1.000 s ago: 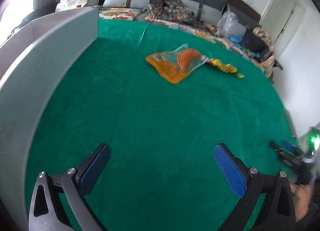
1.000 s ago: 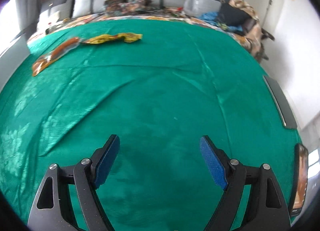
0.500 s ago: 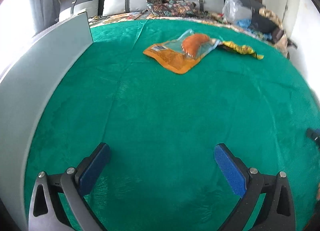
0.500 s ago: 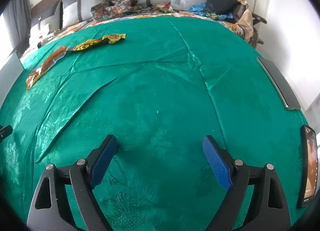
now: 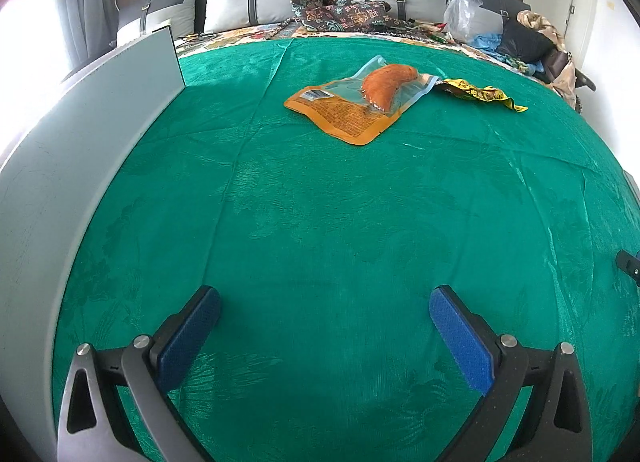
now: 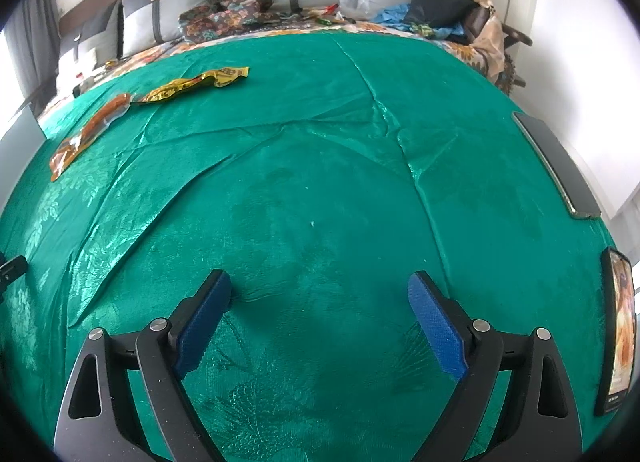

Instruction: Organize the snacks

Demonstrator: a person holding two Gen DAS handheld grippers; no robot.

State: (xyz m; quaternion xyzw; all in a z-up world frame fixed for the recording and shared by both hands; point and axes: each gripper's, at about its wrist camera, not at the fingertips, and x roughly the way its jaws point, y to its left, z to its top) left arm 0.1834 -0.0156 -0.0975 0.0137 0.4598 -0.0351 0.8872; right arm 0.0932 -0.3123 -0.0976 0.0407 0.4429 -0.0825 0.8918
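Over the green cloth (image 6: 320, 166), your right gripper (image 6: 320, 302) has just widened, empty like the spread left gripper (image 5: 324, 322); pouch (image 5: 356, 106) and wrapper (image 5: 480, 93) await.

Right gripper (image 6: 320, 296) fingers just opened wider, empty.

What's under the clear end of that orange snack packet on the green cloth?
The orange snack packet lies on the green cloth, its far end beside or over the yellow wrapper; any overlap is hidden, as is the cloth beneath.
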